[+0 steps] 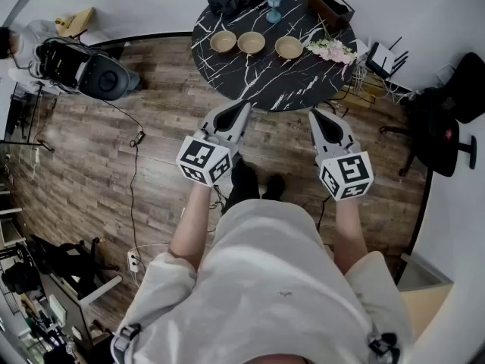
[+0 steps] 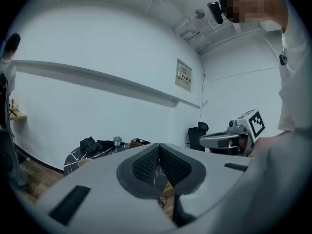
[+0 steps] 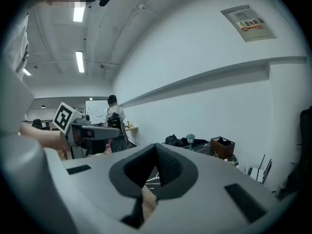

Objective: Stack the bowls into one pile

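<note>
Head view: on a round black marble table (image 1: 258,82) a left bowl (image 1: 223,42), middle bowl (image 1: 251,42) and right bowl (image 1: 289,47) sit in a row, unstacked. The left gripper (image 1: 243,109) and right gripper (image 1: 314,115) hover just off the table's near edge, well short of the bowls. Left gripper view: the jaws are pressed together, pinching nothing, with the table (image 2: 78,157) beyond them to the left. Right gripper view: the jaws are likewise closed and empty, with the table (image 3: 203,148) ahead.

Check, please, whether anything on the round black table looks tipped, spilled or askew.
Nothing stands out. On the round black marble-patterned table, the three tan bowls sit upright in a row, apart and unstacked, nothing spilled. Only a crumpled black cloth lies at the far edge.
</note>
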A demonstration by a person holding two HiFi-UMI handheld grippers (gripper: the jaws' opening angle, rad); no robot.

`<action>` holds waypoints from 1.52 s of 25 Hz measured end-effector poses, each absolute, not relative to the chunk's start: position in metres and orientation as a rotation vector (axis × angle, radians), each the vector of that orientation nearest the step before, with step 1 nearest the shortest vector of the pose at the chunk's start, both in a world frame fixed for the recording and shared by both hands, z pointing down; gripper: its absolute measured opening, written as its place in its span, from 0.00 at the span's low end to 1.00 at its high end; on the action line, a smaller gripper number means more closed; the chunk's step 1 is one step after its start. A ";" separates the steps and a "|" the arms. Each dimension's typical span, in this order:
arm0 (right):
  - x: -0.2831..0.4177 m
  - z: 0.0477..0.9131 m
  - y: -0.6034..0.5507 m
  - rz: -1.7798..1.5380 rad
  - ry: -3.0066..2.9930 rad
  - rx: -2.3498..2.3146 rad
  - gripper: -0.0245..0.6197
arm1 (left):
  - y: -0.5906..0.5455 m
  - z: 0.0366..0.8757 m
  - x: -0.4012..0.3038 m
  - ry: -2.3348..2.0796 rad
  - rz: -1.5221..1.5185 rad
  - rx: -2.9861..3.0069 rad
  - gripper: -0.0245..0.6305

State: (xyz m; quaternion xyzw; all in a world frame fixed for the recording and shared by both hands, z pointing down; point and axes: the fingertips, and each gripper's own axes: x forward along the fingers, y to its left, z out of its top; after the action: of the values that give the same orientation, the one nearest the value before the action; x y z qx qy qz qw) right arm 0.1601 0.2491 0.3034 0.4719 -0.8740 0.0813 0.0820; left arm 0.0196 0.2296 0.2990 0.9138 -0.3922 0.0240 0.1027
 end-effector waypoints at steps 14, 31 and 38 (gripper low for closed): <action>0.153 0.302 0.266 0.255 -2.647 1.392 0.04 | 0.249 0.306 0.019 -1.142 0.116 2.695 0.04; 0.137 0.323 0.242 0.295 -2.578 1.363 0.05 | 0.227 0.335 0.020 -1.044 0.184 2.679 0.05; 0.122 0.324 0.213 0.314 -2.557 1.376 0.11 | 0.190 0.333 0.005 -1.051 0.174 2.694 0.05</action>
State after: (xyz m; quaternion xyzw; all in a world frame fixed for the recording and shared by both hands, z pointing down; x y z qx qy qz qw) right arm 0.1218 0.2128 0.3244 0.4682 -0.8702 0.1068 0.1104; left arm 0.0049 0.1902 0.3332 0.9230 -0.3601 0.0595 0.1221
